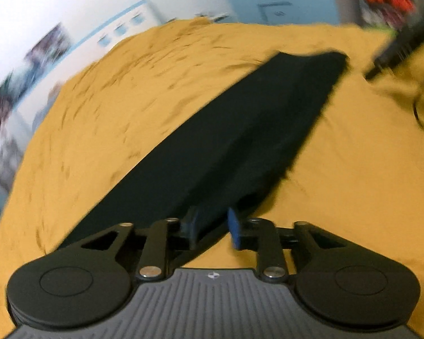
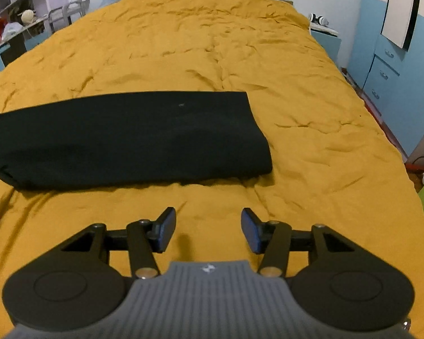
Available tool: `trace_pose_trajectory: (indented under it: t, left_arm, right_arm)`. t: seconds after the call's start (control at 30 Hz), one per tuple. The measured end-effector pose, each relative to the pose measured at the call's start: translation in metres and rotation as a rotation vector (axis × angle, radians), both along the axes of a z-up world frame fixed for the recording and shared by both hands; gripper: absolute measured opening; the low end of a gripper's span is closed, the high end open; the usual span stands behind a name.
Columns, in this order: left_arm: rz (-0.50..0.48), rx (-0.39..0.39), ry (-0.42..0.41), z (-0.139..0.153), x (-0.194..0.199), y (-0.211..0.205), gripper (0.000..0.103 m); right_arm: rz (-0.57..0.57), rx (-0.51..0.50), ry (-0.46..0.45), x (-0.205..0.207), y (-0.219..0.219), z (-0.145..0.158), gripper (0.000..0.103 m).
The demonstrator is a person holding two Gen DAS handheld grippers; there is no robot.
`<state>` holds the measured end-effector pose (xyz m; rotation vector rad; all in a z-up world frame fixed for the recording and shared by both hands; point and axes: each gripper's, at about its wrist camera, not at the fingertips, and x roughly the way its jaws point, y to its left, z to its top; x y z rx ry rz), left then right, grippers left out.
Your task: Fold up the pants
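The black pants (image 2: 121,138) lie folded lengthwise as a long strip across the yellow bedcover (image 2: 212,42). In the left wrist view the pants (image 1: 226,138) stretch away from my left gripper (image 1: 212,226), whose blue pads stand on either side of the near end of the cloth; the view is blurred and the end looks lifted. My right gripper (image 2: 208,230) is open and empty, hovering over bare bedcover in front of the strip's right end. It also shows as a dark blur at the far right of the left wrist view (image 1: 395,48).
The bed fills both views. A blue nightstand (image 2: 325,38) and blue cabinets (image 2: 387,65) stand to the right of the bed. A desk and shelves (image 2: 17,25) stand to the left. The bedcover is wrinkled.
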<state>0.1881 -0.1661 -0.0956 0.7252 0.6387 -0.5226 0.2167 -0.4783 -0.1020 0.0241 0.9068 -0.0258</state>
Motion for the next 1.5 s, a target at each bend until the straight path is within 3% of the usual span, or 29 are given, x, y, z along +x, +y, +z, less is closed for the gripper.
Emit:
trace_pose_trajectory:
  t: [0.1,0.17,0.27,0.37,0.47,0.57,0.63,0.7,0.77,0.9,1.03,1.23,1.33,1.37,1.47,1.5]
  left_arm:
    - [-0.058,0.091,-0.058,-0.022,0.000,-0.021,0.042]
    - [-0.093,0.139,-0.088,-0.033,0.000,-0.033,0.042]
    - [-0.151,0.195,-0.076,-0.045,0.003,-0.044,0.042]
    - [-0.176,0.230,-0.100,-0.055,0.001,-0.048,0.012]
    - [-0.180,0.175,-0.093,-0.042,0.000,-0.045,0.008]
    - [-0.217,0.205,-0.072,-0.044,-0.007,-0.044,0.007]
    - [-0.221,0.224,-0.071,-0.055,-0.011,-0.045,0.007]
    - [-0.180,0.191,-0.045,-0.059,-0.007,-0.048,0.007]
    - [-0.143,0.158,-0.029,-0.062,-0.007,-0.048,0.007]
    - [-0.117,0.114,-0.005,-0.061,-0.007,-0.044,0.007]
    - [-0.088,0.068,0.017,-0.056,-0.002,-0.041,0.007]
    - [-0.049,0.020,0.031,-0.051,-0.005,-0.036,0.009]
    - [-0.042,0.000,0.044,-0.043,-0.007,-0.033,0.014]
    - [-0.040,-0.013,0.054,-0.039,-0.008,-0.030,0.020]
    - [-0.018,-0.102,0.093,-0.021,-0.010,-0.009,0.033]
    - [0.000,-0.137,0.100,-0.015,-0.011,0.000,0.035]
  right_arm:
    - [0.035,-0.030,0.004,0.005,-0.001,-0.002,0.048]
    - [0.060,-0.059,0.007,0.009,-0.002,-0.003,0.054]
    - [0.069,-0.049,0.007,0.011,-0.005,-0.004,0.056]
    - [0.074,-0.024,0.004,0.011,-0.007,-0.006,0.055]
    - [0.085,-0.014,0.000,0.010,-0.005,-0.006,0.055]
    - [0.117,-0.035,-0.024,0.013,-0.003,-0.006,0.051]
    - [0.101,-0.064,-0.039,0.021,-0.005,-0.006,0.040]
    - [0.063,-0.028,-0.064,0.032,-0.013,-0.003,0.028]
    - [0.039,-0.007,-0.081,0.045,-0.019,-0.003,0.025]
    - [0.029,-0.056,-0.066,0.069,-0.024,-0.019,0.022]
    - [-0.001,-0.025,0.028,0.080,-0.037,-0.054,0.021]
    - [0.001,-0.050,0.047,0.078,-0.036,-0.054,0.021]
    - [-0.008,-0.070,0.031,0.075,-0.032,-0.039,0.021]
    - [-0.011,-0.078,0.020,0.071,-0.030,-0.033,0.024]
    - [-0.016,-0.082,-0.032,0.056,-0.017,-0.009,0.044]
    - [-0.009,-0.074,-0.040,0.053,-0.010,-0.002,0.045]
